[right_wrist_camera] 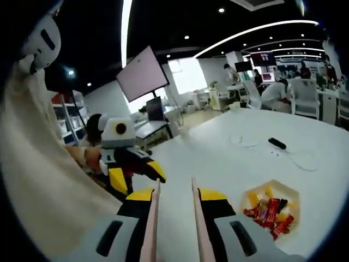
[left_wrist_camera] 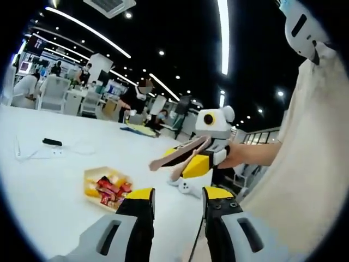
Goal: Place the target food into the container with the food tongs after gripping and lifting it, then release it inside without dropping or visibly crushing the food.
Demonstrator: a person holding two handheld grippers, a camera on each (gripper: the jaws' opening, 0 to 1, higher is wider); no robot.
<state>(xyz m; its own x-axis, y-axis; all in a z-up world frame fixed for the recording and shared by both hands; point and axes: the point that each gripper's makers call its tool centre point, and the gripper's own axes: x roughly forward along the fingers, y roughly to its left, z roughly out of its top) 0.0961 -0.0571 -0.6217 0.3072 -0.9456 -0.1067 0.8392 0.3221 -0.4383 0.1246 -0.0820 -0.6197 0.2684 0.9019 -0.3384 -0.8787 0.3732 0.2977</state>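
No readable labels. Yellow container (left_wrist_camera: 107, 187) on white table (left_wrist_camera: 43, 180) holds red-wrapped snacks (left_wrist_camera: 112, 191). Left gripper (left_wrist_camera: 177, 210) jaws apart, empty. Right gripper (right_wrist_camera: 174, 202) clamps the food tongs (right_wrist_camera: 173, 218), tong arms apart, nothing between.

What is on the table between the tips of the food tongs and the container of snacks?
Nothing: in the right gripper view the food tongs, held in the right gripper, point over bare white table, with the yellow container off to one side.
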